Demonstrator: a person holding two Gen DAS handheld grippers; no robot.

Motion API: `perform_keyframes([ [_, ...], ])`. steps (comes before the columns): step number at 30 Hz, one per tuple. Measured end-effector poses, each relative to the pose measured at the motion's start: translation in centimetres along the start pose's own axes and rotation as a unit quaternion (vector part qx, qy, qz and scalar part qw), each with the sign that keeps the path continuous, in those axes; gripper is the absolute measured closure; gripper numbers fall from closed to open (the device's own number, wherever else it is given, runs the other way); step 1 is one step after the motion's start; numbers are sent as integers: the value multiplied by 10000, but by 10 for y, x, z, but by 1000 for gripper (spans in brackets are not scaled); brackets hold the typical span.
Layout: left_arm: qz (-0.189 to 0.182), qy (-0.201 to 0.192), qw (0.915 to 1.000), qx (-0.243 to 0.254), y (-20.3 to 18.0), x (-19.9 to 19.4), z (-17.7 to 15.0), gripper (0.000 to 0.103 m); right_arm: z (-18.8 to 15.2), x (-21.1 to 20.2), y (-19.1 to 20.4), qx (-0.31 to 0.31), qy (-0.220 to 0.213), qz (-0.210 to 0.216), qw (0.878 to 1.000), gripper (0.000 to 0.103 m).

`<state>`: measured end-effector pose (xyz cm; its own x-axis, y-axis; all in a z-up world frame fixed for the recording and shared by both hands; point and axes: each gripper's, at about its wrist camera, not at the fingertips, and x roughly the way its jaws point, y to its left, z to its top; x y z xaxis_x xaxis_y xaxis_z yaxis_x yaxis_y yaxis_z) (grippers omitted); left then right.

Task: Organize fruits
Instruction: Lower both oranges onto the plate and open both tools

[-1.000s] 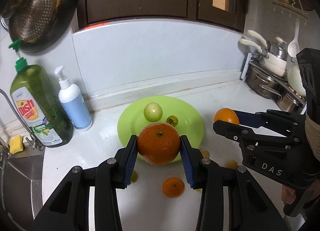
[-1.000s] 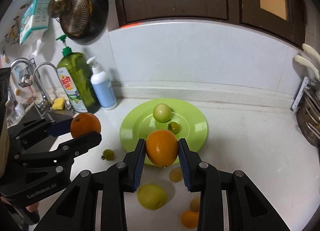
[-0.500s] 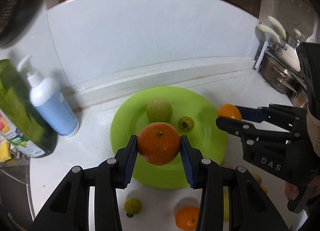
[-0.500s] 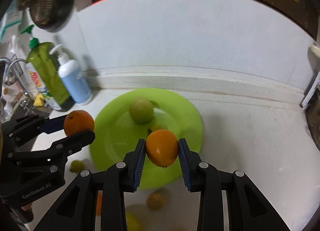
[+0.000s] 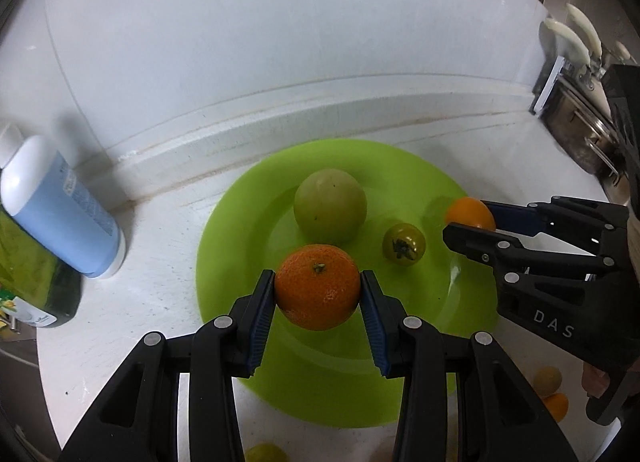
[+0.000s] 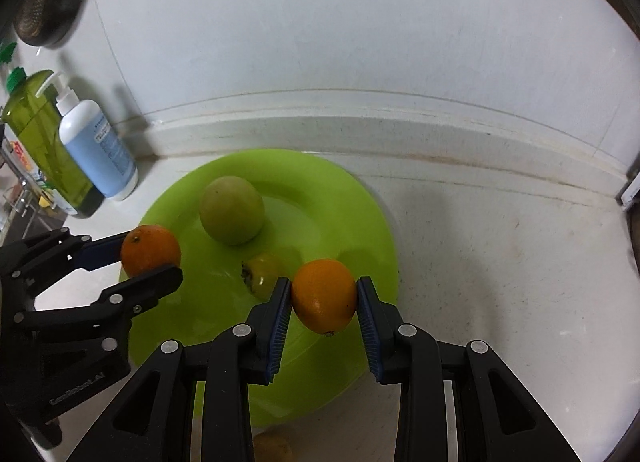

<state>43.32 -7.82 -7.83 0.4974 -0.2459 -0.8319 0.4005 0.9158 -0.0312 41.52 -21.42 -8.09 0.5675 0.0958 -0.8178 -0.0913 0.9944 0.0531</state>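
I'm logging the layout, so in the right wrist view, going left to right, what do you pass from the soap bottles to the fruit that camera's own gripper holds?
Green bottle → blue bottle → mandarin in the left gripper → green apple → small green fruit → orange in the right gripper, all fruit over the plate.

The plate sits on the counter before the wall's ledge. On it lie a large round fruit toward the back and a small stemmed fruit just right of it. The left gripper holds a mandarin over the plate's near left part; the right gripper holds an orange over its right part. A pump bottle stands left of the plate, with a soap bottle touching it further left. Small fruits lie on the counter near the plate's front.
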Motion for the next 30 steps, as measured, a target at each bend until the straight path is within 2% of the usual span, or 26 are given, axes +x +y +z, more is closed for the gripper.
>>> perform_keyframes([
  [13, 39, 143, 9999, -35, 0, 16, 3, 61, 0, 9, 0, -41, 74, 7, 10000, 68],
  [15, 55, 80, 9999, -50, -1, 12, 4, 60, -1, 7, 2, -90, 21, -24, 10000, 67],
  [17, 68, -1, 10000, -66, 0, 6, 4, 56, -2, 2, 3, -111, -35, -82, 9999, 61],
  [26, 100, -567, 9983, -35, -2, -45, 0, 45, -9, -35, 4, 45, -380, -35, 9993, 60],
  [30, 124, -835, 9964, 51, -4, -74, -8, 41, -14, -57, 8, 77, -632, -38, 9980, 54],
])
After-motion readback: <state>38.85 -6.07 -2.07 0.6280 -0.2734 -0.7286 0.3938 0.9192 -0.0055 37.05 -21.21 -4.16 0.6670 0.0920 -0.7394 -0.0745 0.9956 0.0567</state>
